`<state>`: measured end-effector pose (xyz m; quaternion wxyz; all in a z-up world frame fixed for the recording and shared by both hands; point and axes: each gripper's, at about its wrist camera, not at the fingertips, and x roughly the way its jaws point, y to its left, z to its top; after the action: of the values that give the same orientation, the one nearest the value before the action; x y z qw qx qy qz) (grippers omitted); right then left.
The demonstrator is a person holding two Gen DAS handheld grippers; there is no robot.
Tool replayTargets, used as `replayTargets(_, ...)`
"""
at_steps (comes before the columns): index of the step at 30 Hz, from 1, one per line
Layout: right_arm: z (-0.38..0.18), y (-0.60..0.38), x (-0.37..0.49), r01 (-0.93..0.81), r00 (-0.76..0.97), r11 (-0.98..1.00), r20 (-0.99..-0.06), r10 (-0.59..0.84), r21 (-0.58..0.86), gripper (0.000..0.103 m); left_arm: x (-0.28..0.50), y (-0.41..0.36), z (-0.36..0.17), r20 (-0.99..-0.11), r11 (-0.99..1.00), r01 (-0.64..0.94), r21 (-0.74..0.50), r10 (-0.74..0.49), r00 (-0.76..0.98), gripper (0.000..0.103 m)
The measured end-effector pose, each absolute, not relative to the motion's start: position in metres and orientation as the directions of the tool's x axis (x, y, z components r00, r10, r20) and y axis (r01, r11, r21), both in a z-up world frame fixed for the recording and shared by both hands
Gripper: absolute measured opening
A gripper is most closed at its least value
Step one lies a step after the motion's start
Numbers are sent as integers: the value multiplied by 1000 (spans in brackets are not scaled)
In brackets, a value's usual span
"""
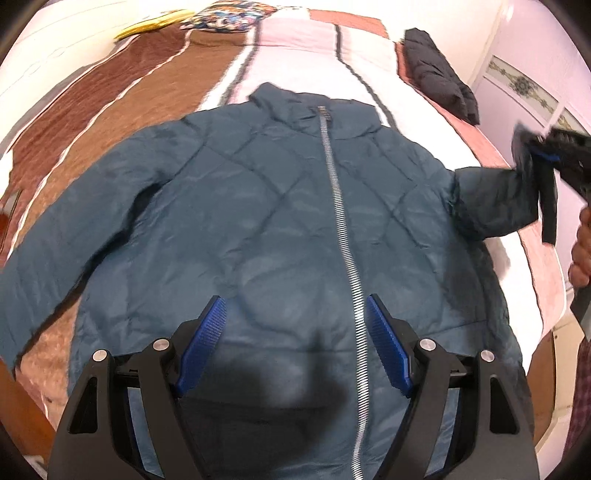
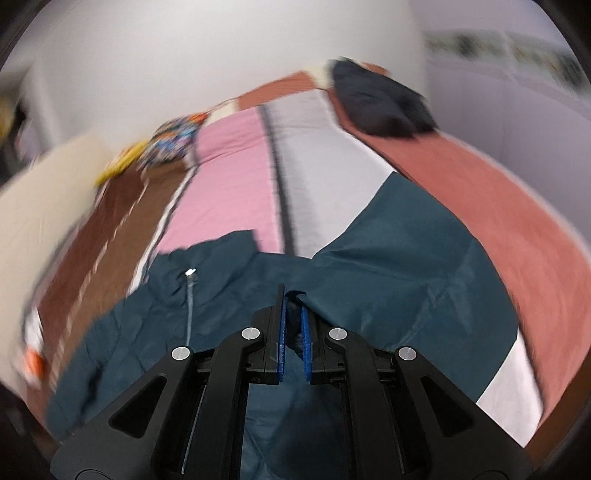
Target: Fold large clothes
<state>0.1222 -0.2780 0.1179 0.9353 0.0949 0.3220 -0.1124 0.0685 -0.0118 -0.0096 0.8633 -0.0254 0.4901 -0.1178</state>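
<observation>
Striped bedding in brown, pink, white and rust covers the bed [image 1: 295, 55] that serves as the work surface, and nearest the left wrist camera the left gripper [image 1: 295, 343] hangs with its blue ribbed pads spread wide, holding nothing, above the lower front of the quilted teal zip-up puffer jacket [image 1: 258, 221]. That jacket lies face up and mostly flat on the bedding, its silver zipper [image 1: 341, 229] closed and running from hem to collar, one sleeve stretched out to the picture's left. At the other side the right gripper [image 2: 293, 325] is pinched nearly closed on the cuff end of the other sleeve [image 1: 495, 199], which is raised off the bed — the fold seems to be at the sleeve-over-chest step, with everything else yet to do. Slick shell fabric and a narrow bite are the risk: a quick swing across could pull the cuff out of the pads, or drag the whole body sideways and rumple it, since nothing pins the hem. Further up the bed, a folded black padded garment [image 1: 439, 74] sits near the right edge, well apart from the jacket. Beyond that, a multicoloured patterned cloth [image 1: 225, 18] and something yellow [image 1: 155, 24] lie by the far wall.
</observation>
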Motion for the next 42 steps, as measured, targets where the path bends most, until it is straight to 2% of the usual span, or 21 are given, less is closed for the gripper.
replayTargets(5,99,-159,156,-9,763,971,-629,-147,-237,8,67,23,-11,-835,977,111,-185,-215,507,75)
replayTargets(7,77,-122,166,-98,747,945,-651,-137,-311,8,68,38,-11,-831,979,80,-190,-204,518,75)
replayTargets(12,7,-74,193,-219,636,929,-766,-95,-297,8,69,67,-11,-824,981,23,-192,-173,539,75)
replayTargets(14,-19,-66,204,-247,590,926,-802,-88,-284,17,71,80,-13,-826,982,-5,-188,-156,542,75)
replayTargets(15,-32,-64,208,-271,548,929,-834,-67,-252,24,73,85,-15,-829,982,-17,-186,-148,540,75)
replayTargets(16,-40,-62,207,-284,517,934,-855,-40,-216,39,74,89,-15,-829,982,-24,-187,-145,540,75)
replayTargets(17,-43,-62,205,-291,501,939,-866,-16,-185,48,75,93,-15,-829,982,-30,-187,-141,541,75)
replayTargets(20,-38,-74,200,-308,491,948,-867,86,-81,61,80,97,-16,-827,984,-35,-177,-130,547,75)
replayTargets(25,-15,-122,192,-256,428,936,-840,334,242,63,90,87,-11,-816,986,-3,-167,-137,561,75)
replayTargets(31,0,-179,177,-182,405,798,-695,594,575,63,98,44,-1,-793,982,134,-129,-184,581,75)
replayTargets(33,-3,-188,183,-160,388,771,-679,623,616,66,100,25,0,-786,975,192,-111,-205,583,75)
replayTargets(37,-25,-181,197,-80,341,824,-761,552,561,70,100,-3,5,-778,965,246,-90,-222,588,75)
replayTargets(42,-50,-185,174,-43,359,712,-654,666,701,70,93,-5,23,-753,959,278,-54,-222,620,75)
